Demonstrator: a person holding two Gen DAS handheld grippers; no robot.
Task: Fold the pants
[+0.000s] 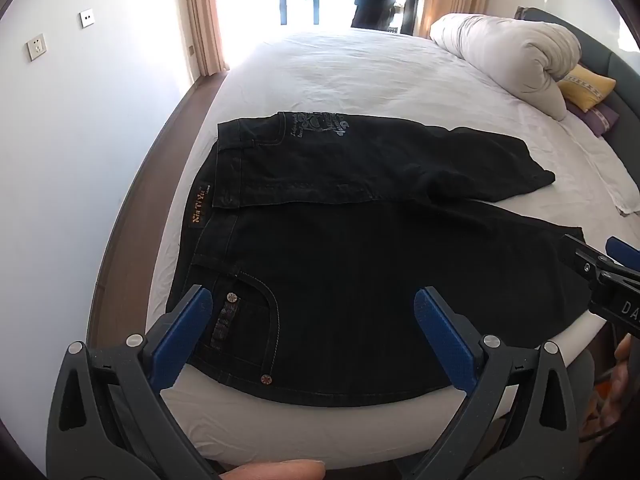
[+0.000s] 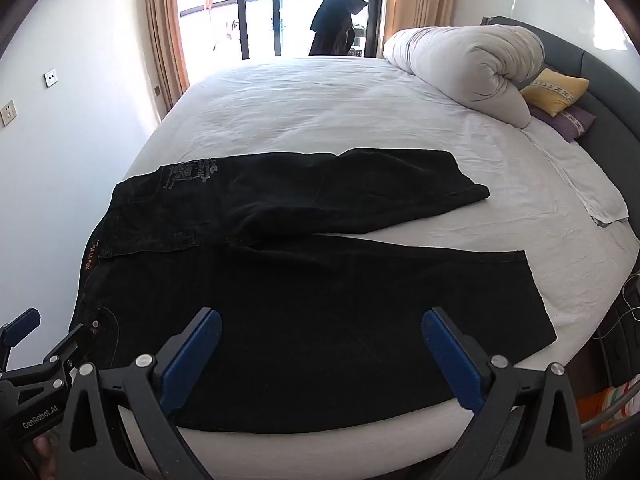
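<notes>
Black jeans (image 1: 360,264) lie spread on the white bed (image 1: 360,68), waistband to the left, both legs running right. The far leg is slightly rumpled and its back pocket shows a grey print (image 1: 316,122). My left gripper (image 1: 312,304) is open and empty, just above the near waist and front pocket. My right gripper (image 2: 320,324) is open and empty, above the near leg (image 2: 340,300). The right gripper also shows at the right edge of the left wrist view (image 1: 600,268); the left gripper shows at the lower left of the right wrist view (image 2: 40,344).
A rolled white duvet (image 2: 468,64) and yellow and purple pillows (image 2: 556,92) lie at the headboard, back right. A white wall with sockets (image 1: 36,46) runs close along the left. Glass doors with curtains (image 2: 280,8) stand behind the bed. Cables and clutter (image 2: 624,308) sit beside the bed's right edge.
</notes>
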